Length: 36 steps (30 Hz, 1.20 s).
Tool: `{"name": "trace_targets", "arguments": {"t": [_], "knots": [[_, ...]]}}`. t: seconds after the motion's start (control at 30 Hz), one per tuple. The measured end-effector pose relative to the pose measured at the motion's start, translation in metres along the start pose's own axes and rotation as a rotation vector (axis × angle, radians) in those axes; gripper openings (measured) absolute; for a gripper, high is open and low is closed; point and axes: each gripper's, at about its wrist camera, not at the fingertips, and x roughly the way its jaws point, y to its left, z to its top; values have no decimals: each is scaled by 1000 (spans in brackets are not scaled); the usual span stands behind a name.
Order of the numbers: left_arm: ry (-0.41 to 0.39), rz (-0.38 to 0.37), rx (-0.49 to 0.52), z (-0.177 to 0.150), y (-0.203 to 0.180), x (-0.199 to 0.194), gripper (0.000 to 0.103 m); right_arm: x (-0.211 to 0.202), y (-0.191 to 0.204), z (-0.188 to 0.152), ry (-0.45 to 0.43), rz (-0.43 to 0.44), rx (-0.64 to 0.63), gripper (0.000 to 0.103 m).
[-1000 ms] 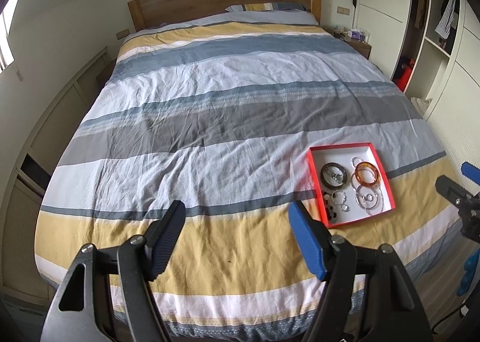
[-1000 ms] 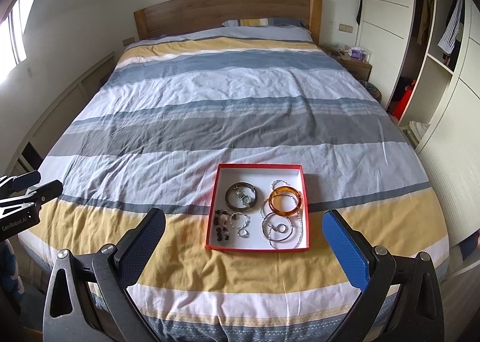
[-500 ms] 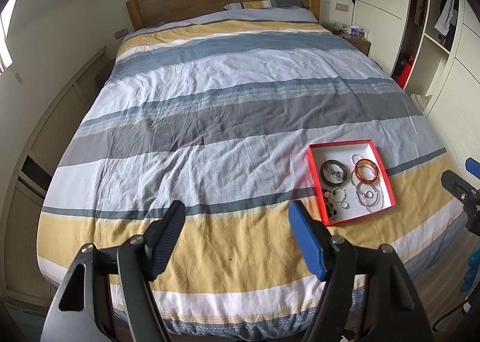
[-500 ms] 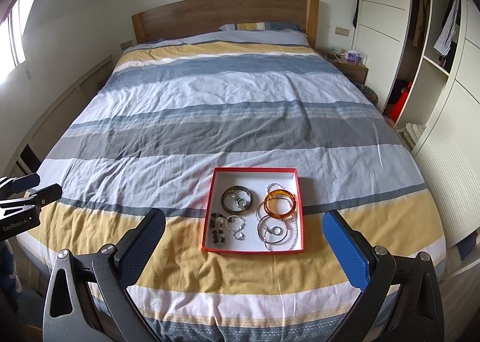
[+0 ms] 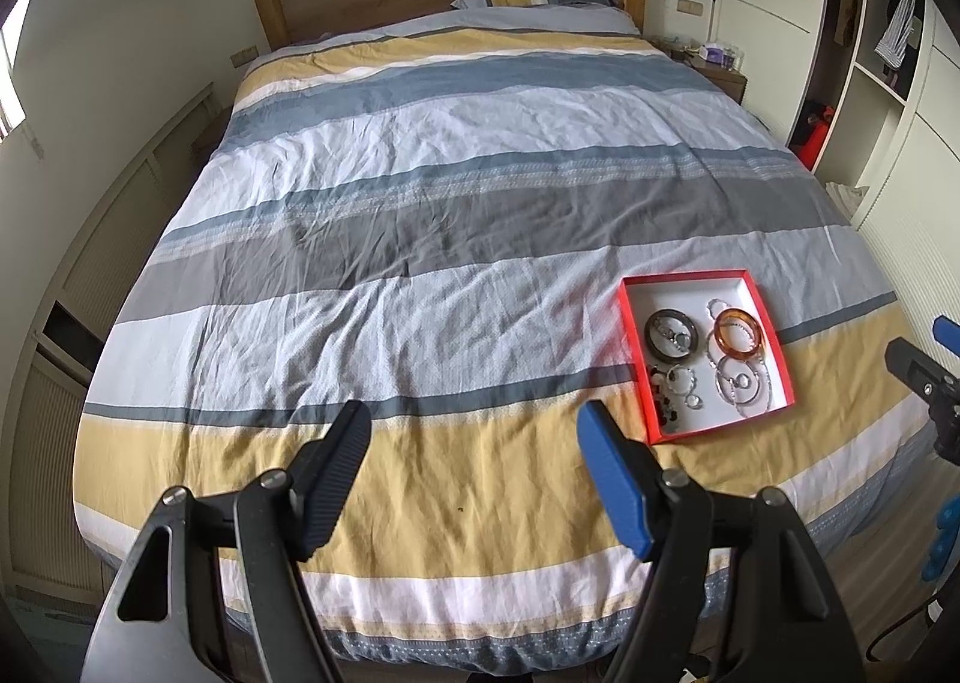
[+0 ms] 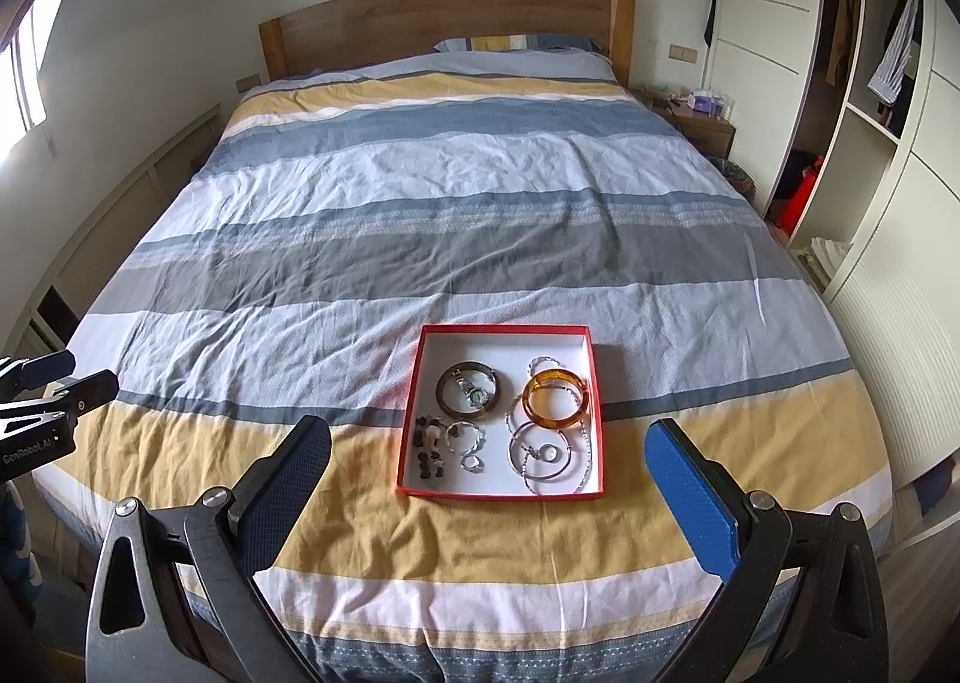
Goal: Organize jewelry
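While angled downward, both tongs gape empty.

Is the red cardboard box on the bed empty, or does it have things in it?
Not empty. The red cardboard box holds an orange bangle, a dark bangle, silver hoops and small dark pieces.

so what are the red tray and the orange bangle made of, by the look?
Red tray: likely cardboard, matte; thin straight walls, white inside, sharp folded corners. Orange bangle: probably resin or plastic, glossy and translucent amber with light showing through it; glass can't be ruled out.
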Motion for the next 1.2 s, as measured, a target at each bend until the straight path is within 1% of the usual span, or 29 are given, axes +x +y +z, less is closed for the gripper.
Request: {"name": "trace_targets", "arguments": {"t": [0.23, 0.5, 0.8, 1.2], "knots": [[18, 6, -3, -6, 0, 6, 70, 7, 2, -2, 25, 3, -9, 103], [31, -2, 1, -4, -1, 11, 70, 12, 1, -5, 48, -3, -12, 103], [38, -19, 13, -2, -4, 16, 70, 12, 0, -6, 53, -12, -6, 103], [45, -15, 13, -3, -3, 18, 70, 14, 3, -9, 60, -16, -6, 103]]}}
